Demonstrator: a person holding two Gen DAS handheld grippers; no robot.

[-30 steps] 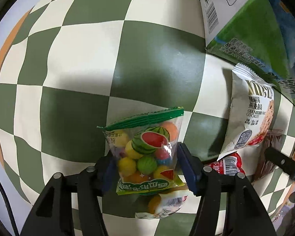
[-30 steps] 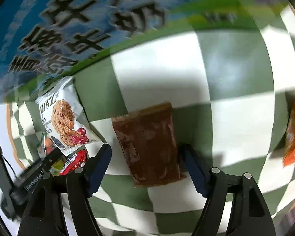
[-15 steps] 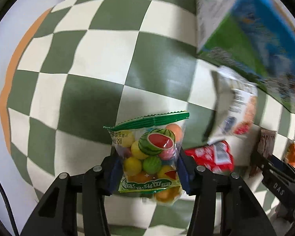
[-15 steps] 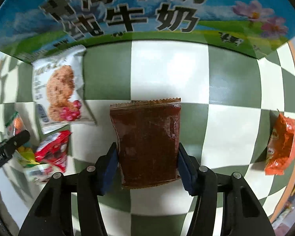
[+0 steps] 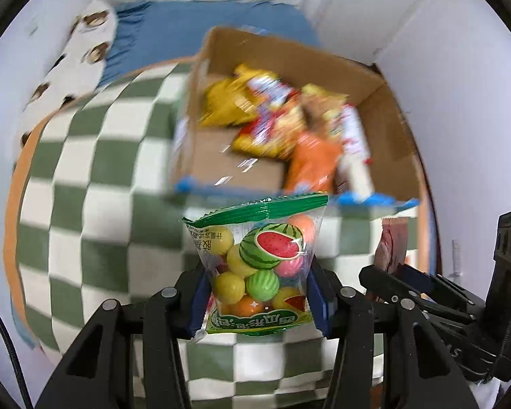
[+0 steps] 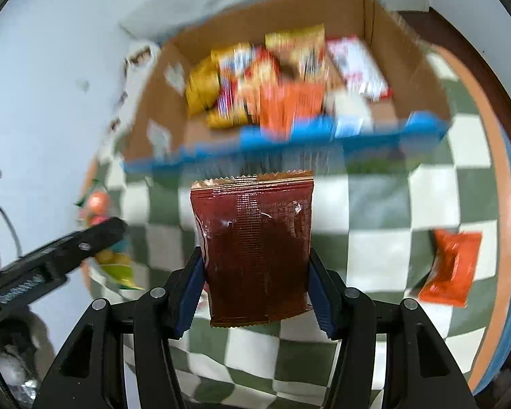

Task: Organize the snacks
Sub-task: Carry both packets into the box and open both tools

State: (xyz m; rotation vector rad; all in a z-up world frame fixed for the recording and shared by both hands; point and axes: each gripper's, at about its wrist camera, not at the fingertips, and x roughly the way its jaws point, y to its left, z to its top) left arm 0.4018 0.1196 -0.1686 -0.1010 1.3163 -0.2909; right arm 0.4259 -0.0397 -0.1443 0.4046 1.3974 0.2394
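Note:
My left gripper is shut on a clear candy bag with a green top and watermelon print, held up off the green-and-white checked table. My right gripper is shut on a dark brown snack packet, also lifted above the table. Beyond both stands an open cardboard box holding several yellow, red and orange snack packs, blurred; the same cardboard box fills the top of the right wrist view. The right gripper with its brown packet shows at the right of the left wrist view.
An orange snack packet lies on the table to the right. The left gripper's arm crosses the lower left of the right wrist view. A blue cushion and white wall lie behind the box. The table has an orange rim.
Both grippers closed on their packets and rose off the table, tilting up so the open box and its snacks came into view. The cookie pack and red packet dropped out of sight.

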